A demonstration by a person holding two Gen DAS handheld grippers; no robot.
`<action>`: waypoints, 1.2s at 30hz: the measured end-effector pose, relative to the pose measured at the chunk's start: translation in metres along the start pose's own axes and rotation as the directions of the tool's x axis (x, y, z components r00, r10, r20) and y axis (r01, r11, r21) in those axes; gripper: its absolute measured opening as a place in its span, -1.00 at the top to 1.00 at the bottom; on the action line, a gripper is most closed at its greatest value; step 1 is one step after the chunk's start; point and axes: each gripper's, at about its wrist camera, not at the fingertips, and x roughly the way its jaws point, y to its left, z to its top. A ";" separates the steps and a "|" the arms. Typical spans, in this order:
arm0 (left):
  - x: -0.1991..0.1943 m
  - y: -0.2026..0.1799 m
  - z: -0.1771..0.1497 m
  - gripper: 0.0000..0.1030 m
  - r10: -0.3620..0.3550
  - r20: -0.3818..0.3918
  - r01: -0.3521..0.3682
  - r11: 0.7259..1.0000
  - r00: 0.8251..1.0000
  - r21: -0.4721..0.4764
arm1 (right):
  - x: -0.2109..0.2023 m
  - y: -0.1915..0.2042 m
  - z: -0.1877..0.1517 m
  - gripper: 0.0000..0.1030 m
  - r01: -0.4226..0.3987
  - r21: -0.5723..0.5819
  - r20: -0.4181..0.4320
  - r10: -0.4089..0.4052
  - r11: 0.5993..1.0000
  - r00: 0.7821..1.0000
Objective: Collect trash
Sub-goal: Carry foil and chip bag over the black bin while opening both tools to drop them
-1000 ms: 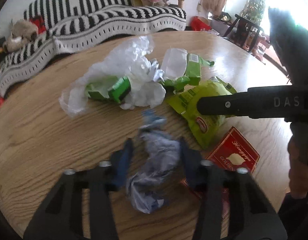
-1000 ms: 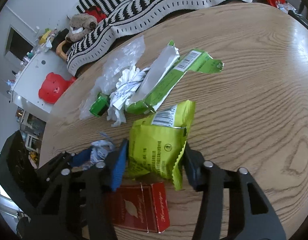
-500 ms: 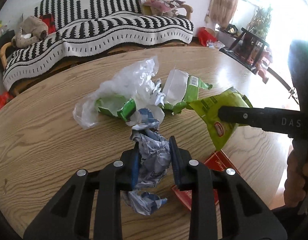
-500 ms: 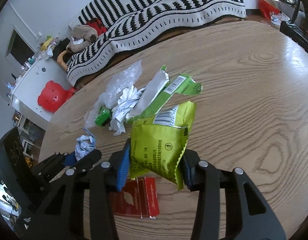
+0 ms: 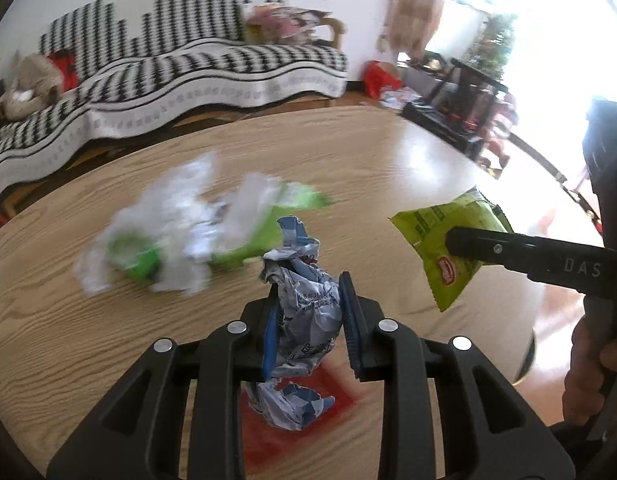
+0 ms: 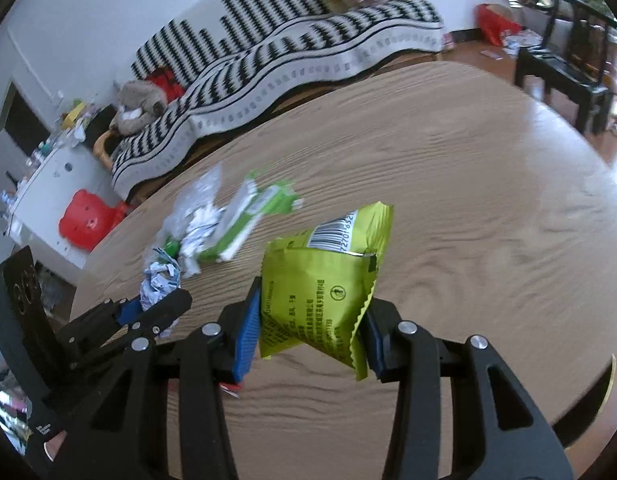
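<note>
My left gripper [image 5: 308,312] is shut on a crumpled blue-and-white wrapper [image 5: 304,312] and holds it above the round wooden table [image 5: 368,168]. My right gripper [image 6: 312,328] is shut on a yellow-green snack bag [image 6: 324,284], also lifted off the table; the bag shows in the left wrist view [image 5: 448,252] at the right. A pile of clear plastic, white paper and green wrappers [image 5: 188,232] lies on the table beyond; it also shows in the right wrist view [image 6: 224,228]. A red packet [image 5: 268,432] lies under my left gripper.
A sofa with a black-and-white striped cover [image 5: 168,68] stands behind the table. A dark chair [image 6: 568,76] stands at the right. A red bear-shaped stool [image 6: 88,224] and a white cabinet [image 6: 40,184] are at the left.
Both grippers have lifted their trash up off the table and drawn back. The left one closed on the crumpled wrapper; the right one closed on the snack bag. The pile stayed put.
</note>
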 end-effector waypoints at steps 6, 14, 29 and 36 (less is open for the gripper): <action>0.018 -0.075 0.002 0.48 -0.104 -0.015 0.105 0.992 0.994 0.074 | -0.057 -0.057 -0.008 0.14 0.076 0.053 0.056 -0.079 0.996 0.995; 0.041 -0.163 -0.004 0.48 -0.229 -0.066 0.237 0.960 0.971 0.148 | -0.129 -0.143 -0.035 0.14 0.183 0.137 0.102 -0.198 0.973 0.975; 0.084 -0.305 -0.049 0.48 -0.396 -0.204 0.438 0.865 0.896 0.246 | -0.194 -0.264 -0.098 0.13 0.329 0.316 0.051 -0.362 0.890 0.931; 0.099 -0.323 -0.053 0.48 -0.399 -0.226 0.449 0.860 0.888 0.245 | -0.197 -0.272 -0.105 0.13 0.336 0.329 0.038 -0.368 0.882 0.929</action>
